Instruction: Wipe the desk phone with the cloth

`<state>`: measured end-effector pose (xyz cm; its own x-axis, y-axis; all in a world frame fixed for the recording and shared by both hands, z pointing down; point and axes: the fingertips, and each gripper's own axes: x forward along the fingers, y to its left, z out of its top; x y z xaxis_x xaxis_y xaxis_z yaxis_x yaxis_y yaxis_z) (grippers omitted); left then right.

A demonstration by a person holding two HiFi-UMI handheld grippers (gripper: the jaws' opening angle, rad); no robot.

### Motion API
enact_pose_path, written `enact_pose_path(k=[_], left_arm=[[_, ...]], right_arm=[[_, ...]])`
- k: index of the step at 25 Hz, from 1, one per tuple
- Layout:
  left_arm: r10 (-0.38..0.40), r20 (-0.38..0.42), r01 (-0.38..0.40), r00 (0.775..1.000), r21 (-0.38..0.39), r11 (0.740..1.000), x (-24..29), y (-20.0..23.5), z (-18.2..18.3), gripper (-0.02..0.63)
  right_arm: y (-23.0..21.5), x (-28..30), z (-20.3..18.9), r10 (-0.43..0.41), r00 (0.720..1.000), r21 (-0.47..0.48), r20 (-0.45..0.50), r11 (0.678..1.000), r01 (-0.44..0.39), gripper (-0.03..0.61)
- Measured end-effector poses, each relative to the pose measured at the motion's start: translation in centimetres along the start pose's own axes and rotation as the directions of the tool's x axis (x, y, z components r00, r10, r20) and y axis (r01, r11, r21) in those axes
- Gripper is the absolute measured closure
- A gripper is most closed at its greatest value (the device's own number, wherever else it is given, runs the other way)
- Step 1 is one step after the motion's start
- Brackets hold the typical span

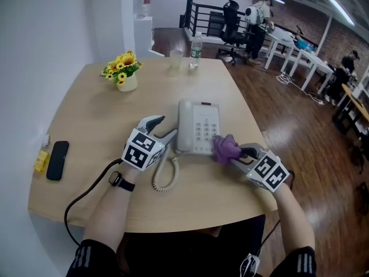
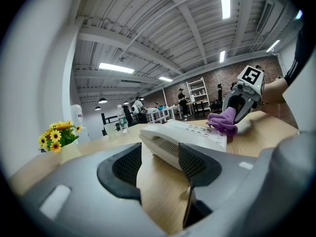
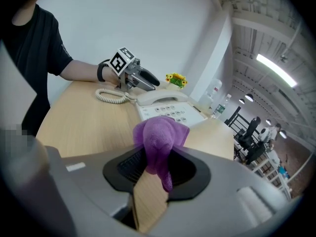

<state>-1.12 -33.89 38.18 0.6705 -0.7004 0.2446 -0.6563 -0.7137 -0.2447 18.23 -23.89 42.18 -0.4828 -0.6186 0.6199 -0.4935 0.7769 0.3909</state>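
A pale grey desk phone (image 1: 198,127) lies mid-table, its coiled cord (image 1: 164,175) looping toward me. My right gripper (image 1: 239,153) is shut on a bunched purple cloth (image 1: 226,149), which rests on the phone's near right corner by the keypad. In the right gripper view the cloth (image 3: 160,139) is clamped in the right gripper (image 3: 157,168), with the phone (image 3: 168,107) beyond. My left gripper (image 1: 167,133) stands open against the phone's left side. In the left gripper view the left gripper (image 2: 158,164) has its jaws spread, and the phone's (image 2: 182,137) near corner lies just ahead of the gap.
A pot of yellow flowers (image 1: 124,74) stands at the back left. A cup (image 1: 175,59) and a water bottle (image 1: 195,48) sit at the far edge. A black handset (image 1: 57,160) and a yellow item (image 1: 41,160) lie at the left edge. Several people stand far off.
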Motion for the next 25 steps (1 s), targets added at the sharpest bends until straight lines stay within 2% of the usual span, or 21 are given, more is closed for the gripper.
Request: enact_pose_path(k=[2,5,8,13,16,21,25], left_arm=[[0.000,0.000,0.000,1.000,0.000,1.000,0.0,0.0,0.0,0.385],[0.001,0.001,-0.001,1.000,-0.003,1.000,0.0,0.1,0.0,0.385],[0.002,0.000,-0.002,1.000,-0.005,1.000,0.0,0.1,-0.1,0.385],[0.001,0.002,-0.001,1.000,-0.009,1.000,0.0,0.2,-0.1,0.384],[0.001,0.003,-0.001,1.000,-0.013,1.000,0.0,0.2,-0.1,0.385],[-0.001,0.001,0.001,1.000,-0.010,1.000,-0.1,0.1,0.0,0.385],[-0.001,0.004,0.001,1.000,-0.014,1.000,0.0,0.1,0.0,0.385]], right_arm=[[-0.9,-0.8,0.5,-0.019,0.999,0.046,0.049,0.999,0.017,0.448],[-2.7,-2.2,2.3,-0.056,0.981,0.178,0.185,0.984,0.023,0.446],[-4.7,-2.9,3.9,-0.111,0.948,0.294,0.300,0.956,0.019,0.446],[-8.6,-3.4,6.1,-0.222,0.879,0.436,0.421,0.900,0.019,0.446],[-10.3,-2.9,6.5,-0.266,0.849,0.495,0.458,0.869,0.006,0.446],[-10.5,-1.2,5.3,-0.287,0.831,0.497,0.476,0.868,0.015,0.446],[-10.3,-0.9,3.8,-0.320,0.800,0.550,0.507,0.835,-0.015,0.446]])
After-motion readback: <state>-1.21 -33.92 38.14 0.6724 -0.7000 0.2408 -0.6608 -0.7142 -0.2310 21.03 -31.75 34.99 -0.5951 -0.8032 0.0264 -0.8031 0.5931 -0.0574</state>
